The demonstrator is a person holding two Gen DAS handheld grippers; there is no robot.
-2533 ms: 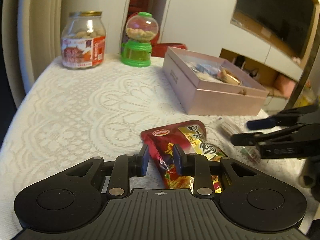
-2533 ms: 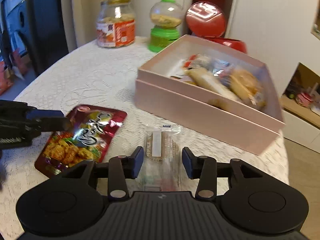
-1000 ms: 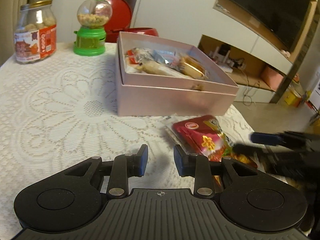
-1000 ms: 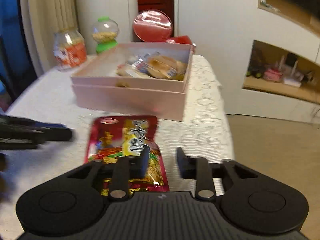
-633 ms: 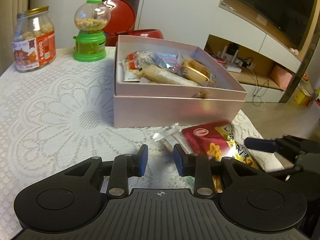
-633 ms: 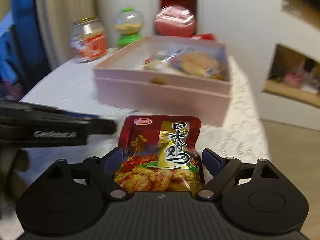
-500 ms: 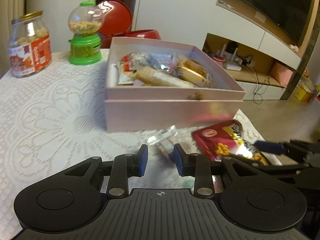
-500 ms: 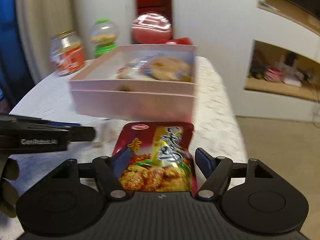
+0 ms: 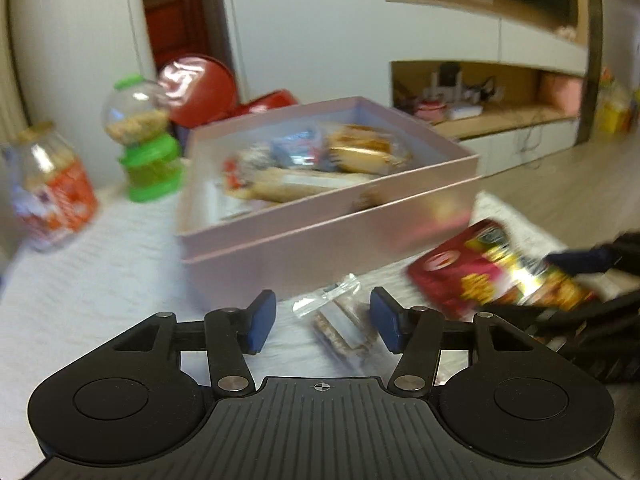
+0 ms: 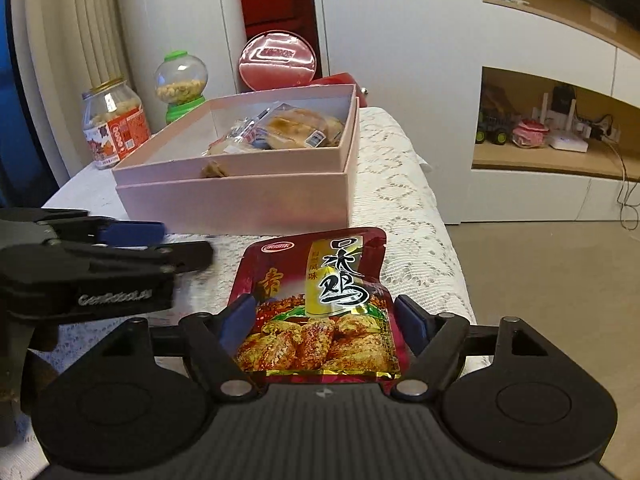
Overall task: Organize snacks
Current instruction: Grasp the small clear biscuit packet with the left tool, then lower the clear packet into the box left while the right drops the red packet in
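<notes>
My left wrist view is smeared by motion: the jar (image 9: pixel 50 194) at the left edge and the green candy dispenser (image 9: pixel 146 148) are soft shapes, and I cannot read the jar's label. The wrappers inside the pink box (image 9: pixel 328 236) run together (I can't count them). The clear packet (image 9: pixel 340 320) lies partly under my left gripper (image 9: pixel 323 322), its near end hidden by the tool body. The red snack bag (image 9: pixel 496 276) is blurred there, its far end covered by my right gripper (image 10: pixel 328 320); from the right wrist view, the bag's lower edge disappears behind the tool, and whether the pads press it I cannot tell.
</notes>
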